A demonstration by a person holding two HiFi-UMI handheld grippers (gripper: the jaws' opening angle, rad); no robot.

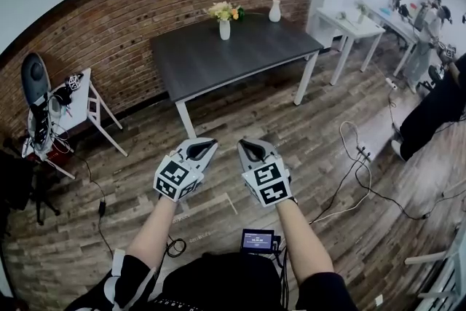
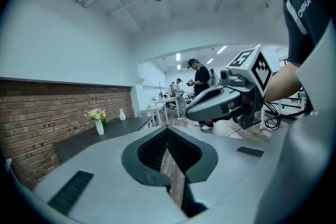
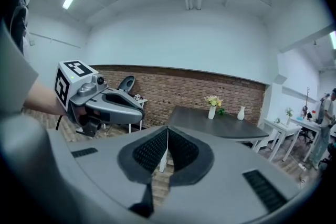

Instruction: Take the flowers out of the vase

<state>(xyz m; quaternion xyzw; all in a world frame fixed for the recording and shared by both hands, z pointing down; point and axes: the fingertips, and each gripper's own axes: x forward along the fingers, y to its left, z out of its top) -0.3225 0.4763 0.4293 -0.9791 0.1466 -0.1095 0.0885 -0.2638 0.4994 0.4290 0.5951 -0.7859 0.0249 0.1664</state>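
Observation:
A bunch of yellow and cream flowers [image 1: 223, 11] stands in a small white vase [image 1: 225, 30] at the far edge of a dark table [image 1: 218, 58]. The same flowers [image 2: 96, 114] [image 3: 213, 100] show far off in both gripper views. My left gripper [image 1: 203, 146] and right gripper [image 1: 250, 148] hang side by side over the wooden floor, well short of the table. Both are shut, with nothing between the jaws. In the left gripper view the right gripper [image 2: 195, 104] shows at the right; in the right gripper view the left gripper [image 3: 137, 109] shows at the left.
A second, empty white vase [image 1: 274, 10] stands at the table's back right. White tables [image 1: 349, 27] line the right side, where people [image 1: 426, 33] work. A white stand with gear [image 1: 69, 102] and a chair [image 1: 34, 76] sit at the left. Cables [image 1: 364, 178] lie on the floor.

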